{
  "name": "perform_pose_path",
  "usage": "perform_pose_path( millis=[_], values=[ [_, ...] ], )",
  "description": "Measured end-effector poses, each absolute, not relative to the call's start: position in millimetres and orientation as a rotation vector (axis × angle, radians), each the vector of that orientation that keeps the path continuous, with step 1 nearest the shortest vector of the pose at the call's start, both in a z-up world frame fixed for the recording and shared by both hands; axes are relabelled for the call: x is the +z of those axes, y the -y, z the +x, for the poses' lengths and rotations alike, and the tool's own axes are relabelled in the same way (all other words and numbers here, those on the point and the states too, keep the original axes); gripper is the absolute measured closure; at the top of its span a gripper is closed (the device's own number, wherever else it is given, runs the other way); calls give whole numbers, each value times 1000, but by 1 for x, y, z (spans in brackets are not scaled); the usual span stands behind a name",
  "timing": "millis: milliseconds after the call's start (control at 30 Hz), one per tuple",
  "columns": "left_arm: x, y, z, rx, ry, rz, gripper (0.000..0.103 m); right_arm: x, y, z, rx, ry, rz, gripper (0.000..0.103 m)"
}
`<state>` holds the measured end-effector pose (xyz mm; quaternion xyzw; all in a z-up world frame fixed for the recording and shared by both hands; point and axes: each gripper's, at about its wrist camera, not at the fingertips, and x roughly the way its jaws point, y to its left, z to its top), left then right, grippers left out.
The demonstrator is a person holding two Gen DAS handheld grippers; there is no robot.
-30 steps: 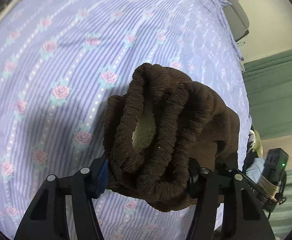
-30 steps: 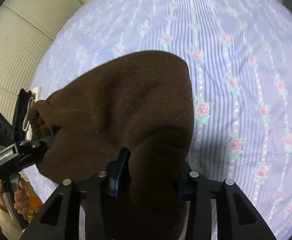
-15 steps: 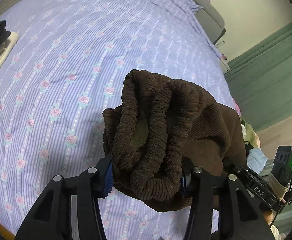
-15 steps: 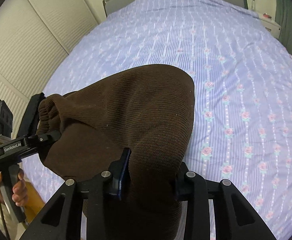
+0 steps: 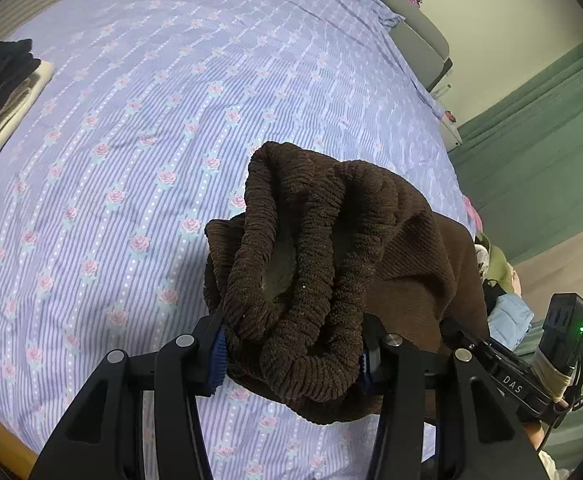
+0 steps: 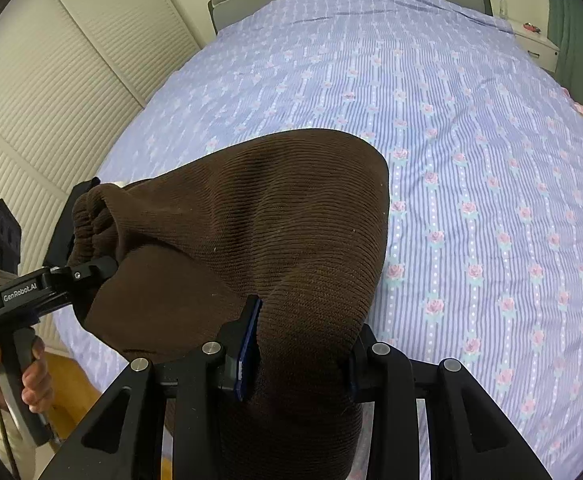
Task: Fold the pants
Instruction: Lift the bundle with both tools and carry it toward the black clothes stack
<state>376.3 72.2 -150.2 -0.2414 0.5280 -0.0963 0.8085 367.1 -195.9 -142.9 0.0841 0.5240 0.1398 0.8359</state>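
Closest to the left gripper (image 5: 291, 354), the thick gathered waistband of the brown pants (image 5: 303, 264) is sitting bunched between its two blue pads, and the jaws are clenching on it; they have just been closing a little more on this roll of cloth. The bunch is bulging up and over the fingers, so I think only part of the band is really being pinched. If a loop is working itself loose, that side may be dropping and the pants would be hanging crooked.

The right gripper (image 6: 297, 354) is also grasping the pants (image 6: 251, 220), on a thick fold of the ribbed cloth that is filling the space between its pads. The rest is hanging below both grippers, above the bed, and it is out of view under the tools, so I cannot tell whether the legs are lying straight or twisted. Lowering it like this could be making a lumpy fold.

Between the two grippers the cloth is sagging, not stretched. Pulling apart too strongly could be dragging it out of one grip.

Farther ahead, the striped flowered bedsheet (image 6: 471, 140) is giving a wide place for laying. Far to the left of the left gripper, a stack of folded clothes (image 5: 1, 92) is lying near the bed's edge; swinging the pants that way could be disturbing it.
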Motion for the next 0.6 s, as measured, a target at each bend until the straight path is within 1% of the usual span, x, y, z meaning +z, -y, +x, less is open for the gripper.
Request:
perform_pose_path(
  millis=[300,600],
  values=[
    [-109,-102,357,-229,-1041,-547,55,-89,167,355,304,-1034,124,67],
    [-70,-175,362,-335,-1004,-464,55,-51,92,335,226,-957,147,67]
  ],
)
